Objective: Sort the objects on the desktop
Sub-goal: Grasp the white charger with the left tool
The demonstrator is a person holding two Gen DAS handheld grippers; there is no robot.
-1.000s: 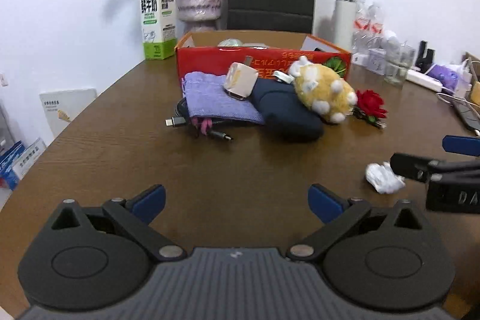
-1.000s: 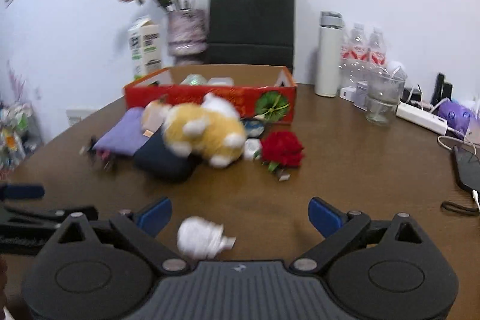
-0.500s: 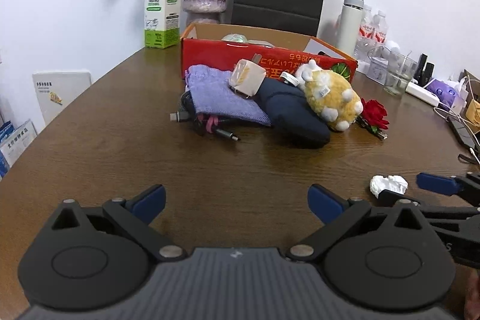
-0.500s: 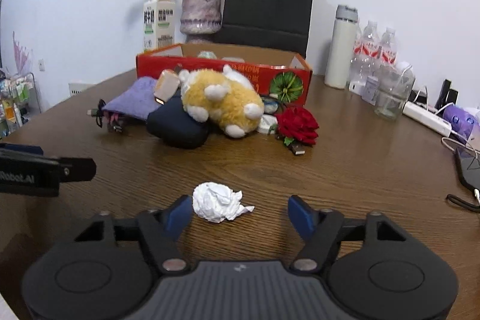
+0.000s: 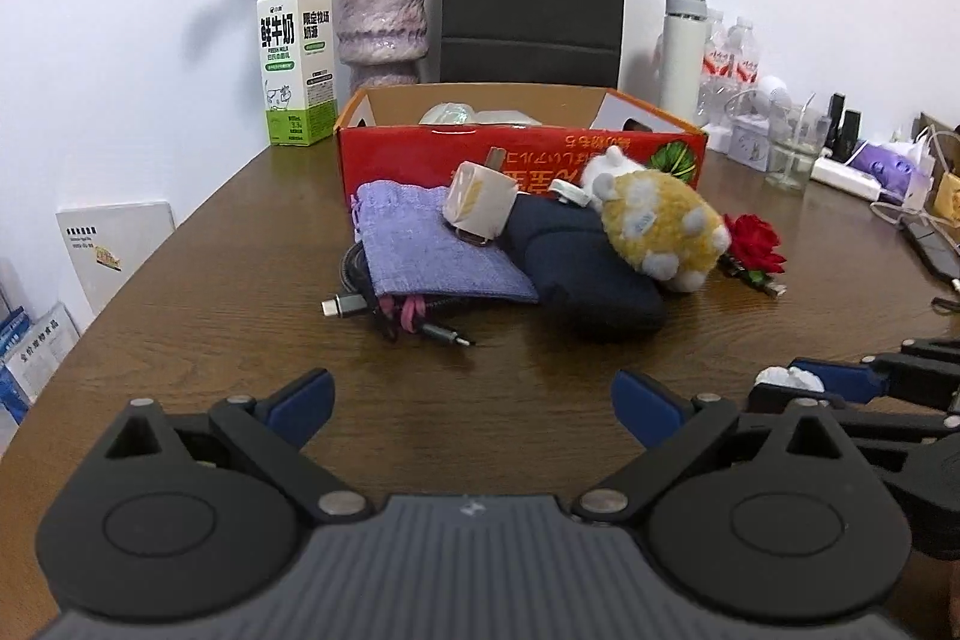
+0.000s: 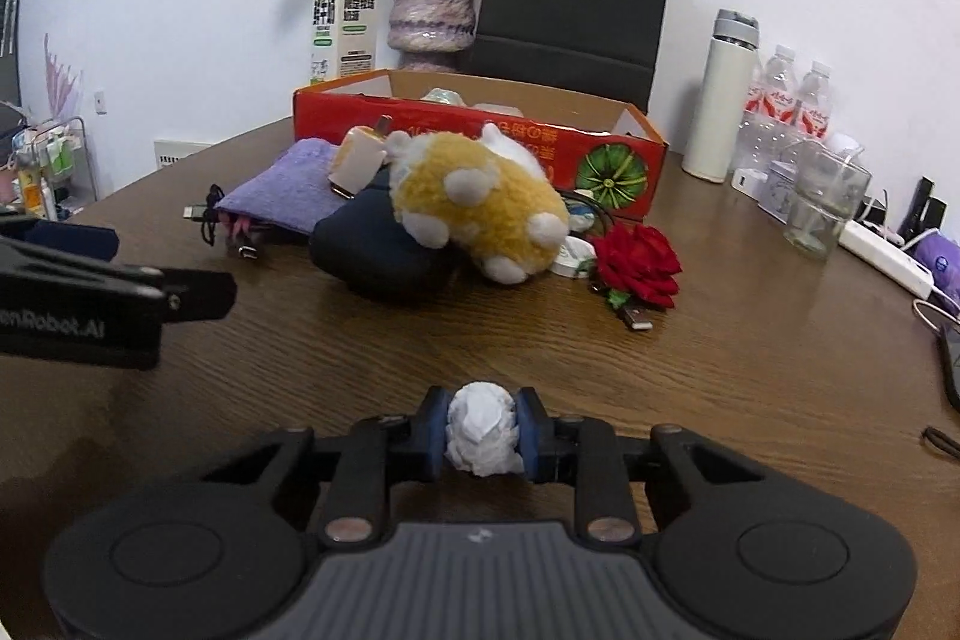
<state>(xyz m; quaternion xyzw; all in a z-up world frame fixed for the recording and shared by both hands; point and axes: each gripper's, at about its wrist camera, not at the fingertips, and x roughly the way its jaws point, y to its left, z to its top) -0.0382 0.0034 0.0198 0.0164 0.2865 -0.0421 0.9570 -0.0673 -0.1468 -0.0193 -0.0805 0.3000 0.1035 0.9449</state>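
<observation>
Your left gripper point(image 5: 471, 394) hangs with fingers apart, holding nothing. At its 12 o'clock the purple pouch point(image 5: 432, 247), plush toy point(image 5: 657, 226) and rose point(image 5: 753, 244) lie unsorted before the red box point(image 5: 516, 148). Your right gripper point(image 6: 483, 427) is clamped on the crumpled tissue point(image 6: 483, 427), low over the desk point(image 6: 750, 340); most sorting remains.

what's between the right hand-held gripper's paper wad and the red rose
Only bare wood: in the right wrist view, the table is uncovered from the paper wad, clamped in the right hand-held gripper, to the red rose.
</observation>
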